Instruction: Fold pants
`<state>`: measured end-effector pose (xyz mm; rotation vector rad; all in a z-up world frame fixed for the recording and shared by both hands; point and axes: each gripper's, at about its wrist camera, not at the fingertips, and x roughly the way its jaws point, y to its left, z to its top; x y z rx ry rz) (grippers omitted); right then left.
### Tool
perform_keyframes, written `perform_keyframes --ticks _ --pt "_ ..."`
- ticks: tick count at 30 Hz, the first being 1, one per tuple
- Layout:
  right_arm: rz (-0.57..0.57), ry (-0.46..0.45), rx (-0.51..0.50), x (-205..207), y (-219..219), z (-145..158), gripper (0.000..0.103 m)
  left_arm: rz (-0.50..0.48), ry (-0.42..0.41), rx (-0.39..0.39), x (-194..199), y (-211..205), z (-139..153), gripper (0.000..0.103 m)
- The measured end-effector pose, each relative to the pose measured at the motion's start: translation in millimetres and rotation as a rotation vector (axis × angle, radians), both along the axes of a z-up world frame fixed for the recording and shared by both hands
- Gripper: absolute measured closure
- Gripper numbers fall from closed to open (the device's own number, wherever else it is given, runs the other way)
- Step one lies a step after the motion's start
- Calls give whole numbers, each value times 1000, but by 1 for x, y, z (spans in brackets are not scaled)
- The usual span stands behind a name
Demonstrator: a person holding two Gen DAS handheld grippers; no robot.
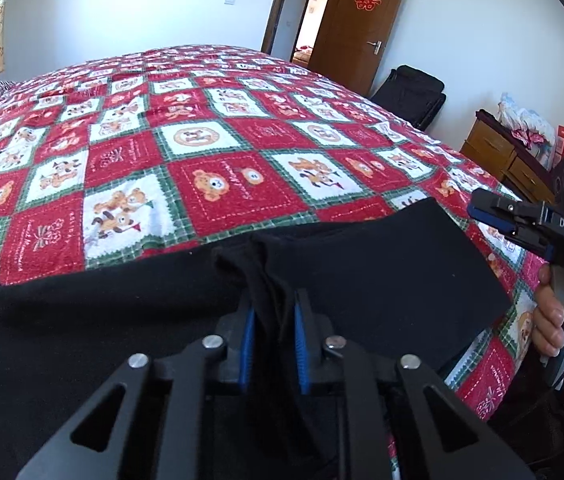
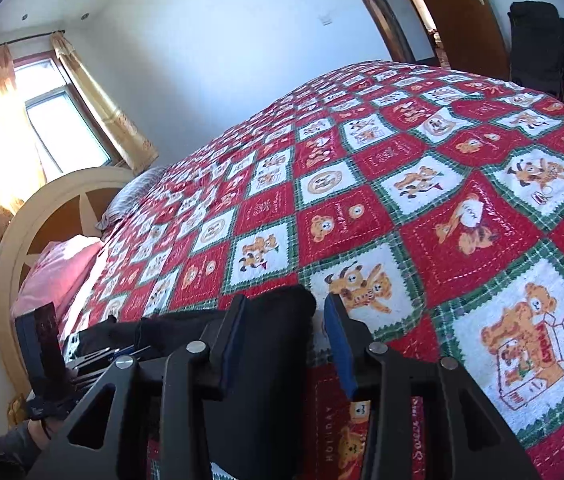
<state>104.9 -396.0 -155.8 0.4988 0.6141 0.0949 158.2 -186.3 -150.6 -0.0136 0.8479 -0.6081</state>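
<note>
Black pants [image 1: 382,276] lie along the near edge of a bed covered by a red, white and green bear-print quilt [image 1: 221,184]. In the left wrist view, my left gripper [image 1: 273,304] is shut on a bunched fold of the pants, the cloth pinched between its blue pads. My right gripper [image 1: 486,214] hovers at the right, just past the end of the pants, held by a hand [image 1: 550,320]. In the right wrist view, my right gripper [image 2: 286,304] stands open. The rounded end of the pants [image 2: 265,344] lies against its left finger, and the right pad is clear of the cloth.
An open brown door [image 1: 358,20] and a black bag [image 1: 414,92] stand beyond the bed. A wooden cabinet [image 1: 498,152] is at the right. A round headboard [image 2: 41,216], pink bedding [image 2: 57,268] and a curtained window [image 2: 61,128] are at the bed's far left.
</note>
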Motion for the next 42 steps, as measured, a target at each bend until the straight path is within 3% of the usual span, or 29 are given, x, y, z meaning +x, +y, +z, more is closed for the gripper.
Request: perform_keyframes --ticks 5,11,14,16,19,20,22,24,26,28,31,34,42 --pt "-8 -46 -38 -6 5 8 60 25 -8 -91 -5 22 17 90" --pt "60 -85 -108 -10 30 14 60 99 17 -104 -1 50 18 90" --pt "178 -120 -133 -13 52 18 60 124 73 -106 6 54 3 90" --pt "280 -79 -144 -9 69 11 59 128 78 -102 9 52 -4 89" --pt "347 114 -187 9 87 -24 59 132 69 -102 8 54 -9 83" --pt "350 147 -191 12 88 -34 59 133 66 -103 8 56 -9 81" --pt "351 119 -199 9 87 -30 59 130 56 -107 6 58 -9 78" --pt "325 85 -212 3 87 -21 59 140 18 -77 2 60 -7 64" --pt "333 61 -238 -4 92 -16 59 153 -27 -67 -6 64 -2 39" --pt "384 50 -257 -6 105 -15 59 173 -81 -34 -11 67 2 26" --pt "470 105 -301 -6 130 -27 59 186 -97 39 -5 66 -2 25" --pt "472 110 -404 -9 145 -34 59 192 -88 79 4 64 -9 25" --pt "405 50 -334 1 149 -16 59 188 -88 73 7 65 -14 19"
